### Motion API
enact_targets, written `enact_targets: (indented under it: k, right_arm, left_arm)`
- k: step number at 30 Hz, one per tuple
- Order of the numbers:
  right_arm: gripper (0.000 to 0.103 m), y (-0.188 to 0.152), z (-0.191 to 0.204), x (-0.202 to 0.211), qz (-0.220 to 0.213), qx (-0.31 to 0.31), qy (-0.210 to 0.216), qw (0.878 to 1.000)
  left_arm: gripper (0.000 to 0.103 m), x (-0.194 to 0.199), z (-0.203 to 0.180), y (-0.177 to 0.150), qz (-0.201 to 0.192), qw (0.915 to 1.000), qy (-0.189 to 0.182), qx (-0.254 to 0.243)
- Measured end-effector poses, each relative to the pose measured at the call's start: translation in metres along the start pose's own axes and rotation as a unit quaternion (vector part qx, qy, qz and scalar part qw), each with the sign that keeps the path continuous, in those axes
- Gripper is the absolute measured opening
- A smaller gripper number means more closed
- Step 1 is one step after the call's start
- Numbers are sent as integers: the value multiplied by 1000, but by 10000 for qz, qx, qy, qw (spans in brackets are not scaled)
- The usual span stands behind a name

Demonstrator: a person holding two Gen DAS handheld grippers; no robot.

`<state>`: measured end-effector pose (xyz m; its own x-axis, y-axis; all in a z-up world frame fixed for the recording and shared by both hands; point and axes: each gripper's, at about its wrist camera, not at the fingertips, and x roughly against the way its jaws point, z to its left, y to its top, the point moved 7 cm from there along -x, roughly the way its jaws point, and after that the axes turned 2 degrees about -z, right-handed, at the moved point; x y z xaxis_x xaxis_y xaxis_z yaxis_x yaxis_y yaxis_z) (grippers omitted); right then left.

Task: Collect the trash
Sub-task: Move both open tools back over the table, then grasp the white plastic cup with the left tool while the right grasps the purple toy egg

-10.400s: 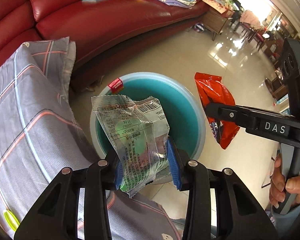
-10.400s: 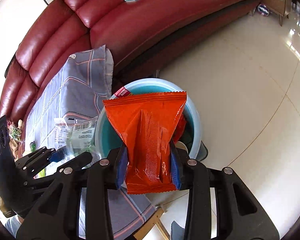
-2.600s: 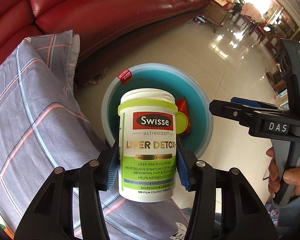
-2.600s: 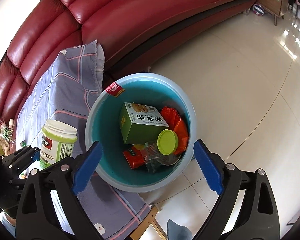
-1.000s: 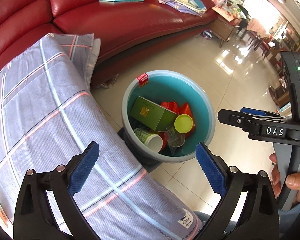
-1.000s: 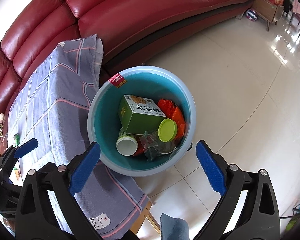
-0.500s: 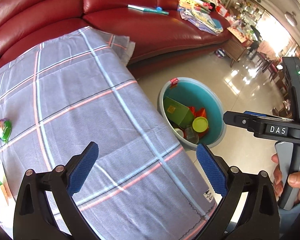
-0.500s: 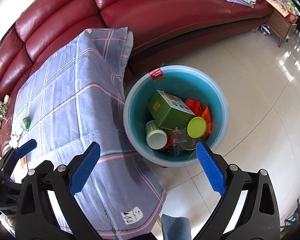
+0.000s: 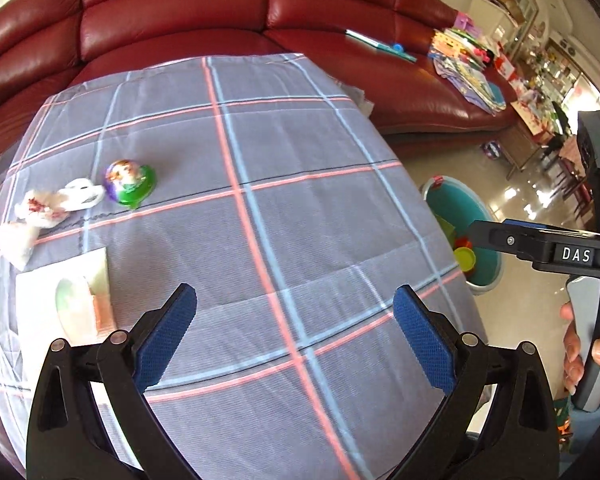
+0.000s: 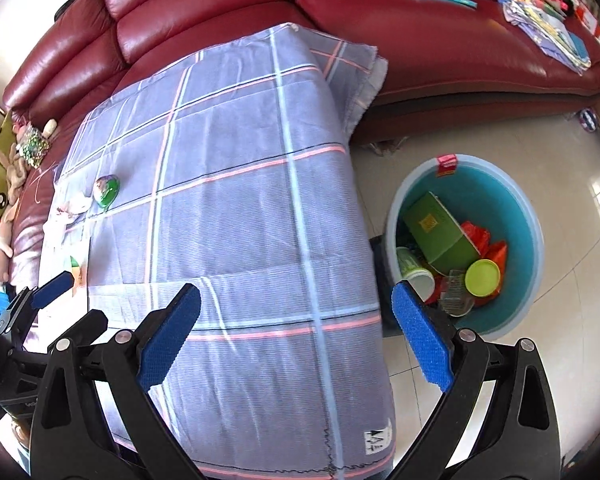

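Left tool [image 9: 294, 330]: spread wide, holding nothing, over the table [image 9: 260, 200].
Right tool [image 10: 296, 332]: spread wide, holding nothing.
Bin [image 10: 534, 216]: on the floor just beside the table.
Green wrapper [image 9: 129, 181]: on the table, far from the bin.

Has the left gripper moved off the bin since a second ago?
Yes. The left gripper, open and empty, now hangs over the plaid cloth; the teal bin that sat between its fingers has slid to its right edge.

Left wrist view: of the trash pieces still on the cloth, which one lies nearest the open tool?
The white packet with the green-and-pink print, just beside the left tool. The crumpled tissues and green-purple wrapper lie farther up the cloth.
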<state>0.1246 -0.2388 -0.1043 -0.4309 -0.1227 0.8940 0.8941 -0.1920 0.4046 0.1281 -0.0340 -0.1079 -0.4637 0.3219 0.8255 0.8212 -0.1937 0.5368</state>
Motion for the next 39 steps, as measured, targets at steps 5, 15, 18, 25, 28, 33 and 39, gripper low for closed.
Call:
enact_targets:
  k: [5, 15, 18, 25, 28, 33, 39]
  right_arm:
    - [92, -1, 43, -14, 156, 339, 96, 9993]
    - [92, -17, 113, -51, 578, 861, 277, 9942]
    - [92, -20, 130, -60, 681, 1014, 335, 9919]
    - [92, -12, 151, -76, 798, 1150, 373, 9895]
    - [92, -5, 156, -83, 827, 1139, 396, 9893]
    - [92, 6, 166, -90, 773, 1096, 439, 9900]
    - [92, 20, 184, -101, 699, 1276, 483, 9882]
  left_arm:
    - [99, 19, 59, -15, -98, 9985, 420, 329]
    - [99, 23, 149, -43, -6, 9901, 815, 1142]
    - [99, 16, 157, -43, 0, 9892, 857, 1192]
    - [88, 3, 166, -38, 47, 9896, 685, 1266]
    - [77, -3, 162, -36, 104, 9908, 671, 1174]
    - [75, -13, 165, -37, 181, 9906, 637, 1199]
    - [54, -10, 171, -31, 1, 9914, 688, 1112]
